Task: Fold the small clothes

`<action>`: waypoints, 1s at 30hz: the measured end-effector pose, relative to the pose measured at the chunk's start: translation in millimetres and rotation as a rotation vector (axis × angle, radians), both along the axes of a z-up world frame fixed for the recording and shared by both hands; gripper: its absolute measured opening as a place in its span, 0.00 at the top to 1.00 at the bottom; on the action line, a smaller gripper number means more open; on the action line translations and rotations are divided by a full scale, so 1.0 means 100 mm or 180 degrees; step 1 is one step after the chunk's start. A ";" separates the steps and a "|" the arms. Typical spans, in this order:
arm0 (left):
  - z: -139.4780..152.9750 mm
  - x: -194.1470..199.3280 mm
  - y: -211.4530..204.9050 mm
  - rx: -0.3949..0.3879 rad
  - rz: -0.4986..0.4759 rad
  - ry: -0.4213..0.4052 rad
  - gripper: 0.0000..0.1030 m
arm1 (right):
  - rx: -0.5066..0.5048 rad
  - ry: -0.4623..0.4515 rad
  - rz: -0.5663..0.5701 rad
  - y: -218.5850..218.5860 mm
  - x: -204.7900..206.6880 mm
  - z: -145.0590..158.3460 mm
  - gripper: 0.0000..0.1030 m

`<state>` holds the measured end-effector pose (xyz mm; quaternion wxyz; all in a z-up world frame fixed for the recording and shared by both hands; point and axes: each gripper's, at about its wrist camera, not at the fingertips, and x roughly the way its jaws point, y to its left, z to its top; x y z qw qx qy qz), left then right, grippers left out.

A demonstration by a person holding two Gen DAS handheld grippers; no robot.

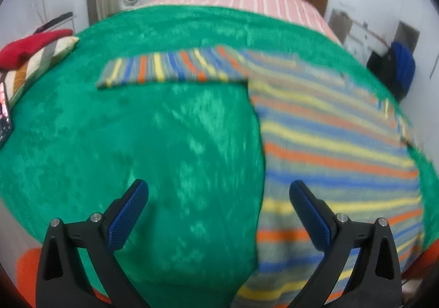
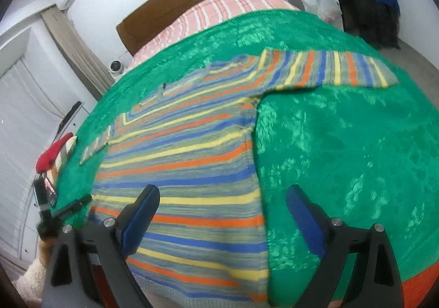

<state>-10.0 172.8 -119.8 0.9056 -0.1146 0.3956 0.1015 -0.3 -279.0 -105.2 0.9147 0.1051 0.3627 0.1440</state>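
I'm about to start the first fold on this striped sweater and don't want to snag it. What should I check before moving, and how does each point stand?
1. Striped sweater spread flat on the green blanket: ok.
2. Both sleeves out sideways, one sleeve clearly straight: ok.
3. Left claw open, nothing between its fingers: ok.
4. Right claw open, nothing pinched: ok.
5. Bottom hem lying even: cannot tell, fingers cover it.
6. Red item at the bed edge clear of the sweater: ok.
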 end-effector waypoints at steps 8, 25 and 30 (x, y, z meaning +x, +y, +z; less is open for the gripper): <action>0.28 0.13 0.16 -0.0169 0.0149 -0.0204 0.01 | -0.0571 -0.0453 0.0277 0.08 -0.09 0.20 0.00; -0.16 -0.07 0.07 0.0153 0.0264 -0.0126 0.01 | -0.0561 -0.0043 0.0420 0.21 0.13 -0.03 0.00; -0.19 -0.09 0.12 0.0168 0.0343 -0.0107 0.01 | -0.0511 -0.0113 0.0045 -0.35 0.64 0.26 0.01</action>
